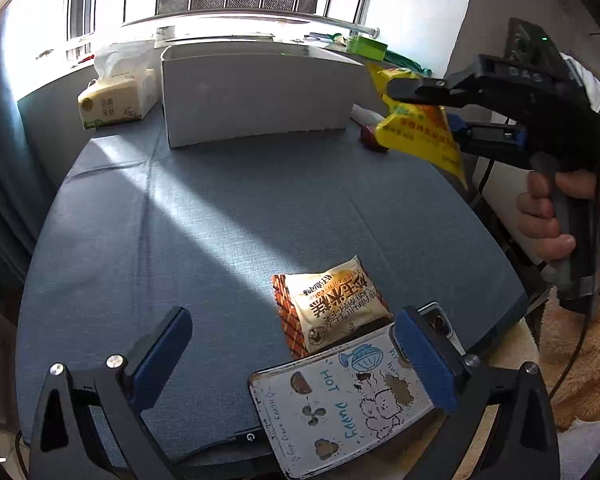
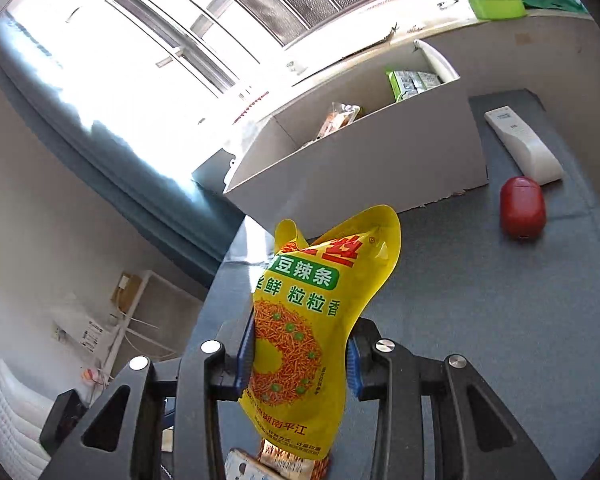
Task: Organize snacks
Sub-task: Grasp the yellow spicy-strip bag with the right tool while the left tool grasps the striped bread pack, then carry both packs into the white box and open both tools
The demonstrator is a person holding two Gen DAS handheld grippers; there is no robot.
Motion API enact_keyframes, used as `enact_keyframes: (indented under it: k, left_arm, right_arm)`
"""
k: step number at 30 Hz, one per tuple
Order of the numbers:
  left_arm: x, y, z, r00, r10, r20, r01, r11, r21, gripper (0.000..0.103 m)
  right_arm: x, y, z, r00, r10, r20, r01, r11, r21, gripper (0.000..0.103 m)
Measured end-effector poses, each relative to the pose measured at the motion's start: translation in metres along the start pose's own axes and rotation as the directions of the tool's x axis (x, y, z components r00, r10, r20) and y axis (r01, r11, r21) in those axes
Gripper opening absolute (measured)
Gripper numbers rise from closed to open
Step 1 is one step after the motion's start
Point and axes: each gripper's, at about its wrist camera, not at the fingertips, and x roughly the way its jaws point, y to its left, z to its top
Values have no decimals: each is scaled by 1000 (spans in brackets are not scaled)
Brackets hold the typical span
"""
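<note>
My right gripper (image 2: 300,356) is shut on a yellow snack bag (image 2: 304,320) and holds it in the air above the blue table, short of the white box (image 2: 364,156). In the left wrist view the same gripper (image 1: 432,110) and yellow bag (image 1: 420,136) hang at the right of the white box (image 1: 256,96). The box holds an orange-brown packet (image 2: 338,118) and a green packet (image 2: 410,84). My left gripper (image 1: 296,356) is open and empty, low over the table. A cream and orange snack packet (image 1: 328,304) lies just ahead of it.
A phone in a cartoon case (image 1: 340,404) lies between my left fingers. A tissue pack (image 1: 116,100) stands left of the box. A red case (image 2: 522,206) and a white remote (image 2: 524,144) lie right of the box. A green container (image 2: 496,0) sits on the windowsill.
</note>
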Motion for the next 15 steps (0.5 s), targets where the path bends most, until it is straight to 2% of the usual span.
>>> enact_keyframes:
  k: [5, 10, 12, 14, 15]
  left_arm:
    - [34, -23, 10, 997, 11, -72, -11, 1000, -1, 103]
    - [55, -34, 14, 993, 27, -118, -28, 1000, -5, 103]
    - [61, -36, 12, 990, 55, -131, -55, 998, 2, 102]
    - [59, -37, 10, 993, 64, -95, -63, 998, 19, 95]
    - [57, -37, 10, 994, 64, -84, -62, 998, 26, 81]
  right_arm:
    - [-45, -1, -35, 995, -70, 69, 72, 997, -19, 40]
    - [-65, -12, -59, 992, -91, 92, 90, 996, 12, 40]
    - [-69, -14, -64, 991, -97, 92, 95, 995, 18, 40]
    - [-69, -17, -68, 992, -88, 93, 86, 996, 24, 40]
    - [-66, -19, -68, 992, -90, 90, 88, 996, 24, 40]
